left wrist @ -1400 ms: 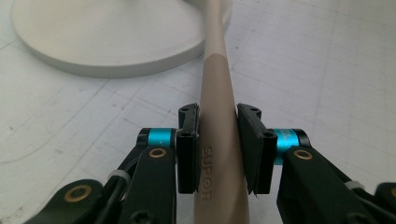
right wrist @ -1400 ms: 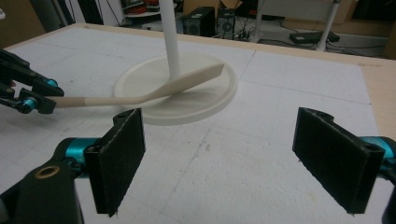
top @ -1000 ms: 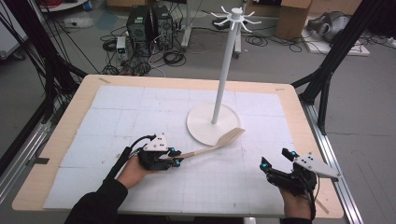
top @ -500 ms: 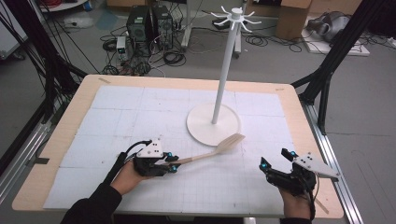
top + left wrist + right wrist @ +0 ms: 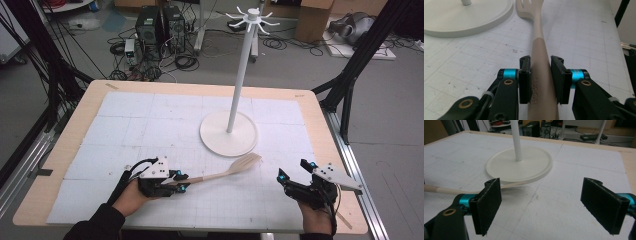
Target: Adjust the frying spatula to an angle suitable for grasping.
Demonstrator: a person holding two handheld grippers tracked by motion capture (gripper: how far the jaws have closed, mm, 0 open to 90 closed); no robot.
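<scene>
Left gripper (image 5: 176, 181) is clamping the beige wooden slotted spatula (image 5: 227, 172) by its handle, near centre, head lying beside the white stand base (image 5: 215, 142); right gripper (image 5: 293, 176) is waiting open; keep spatula level, lift clear of base

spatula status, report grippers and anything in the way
Left hand-held gripper shut on spatula handle. Right hand-held gripper open, empty. Spatula head beside stand base, which sits close ahead.

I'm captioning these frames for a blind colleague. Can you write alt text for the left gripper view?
The left tool grips the handle of a beige slotted spatula between its two black jaws. The spatula stretches away over the white gridded mat, its head beside the white stand base.
</scene>
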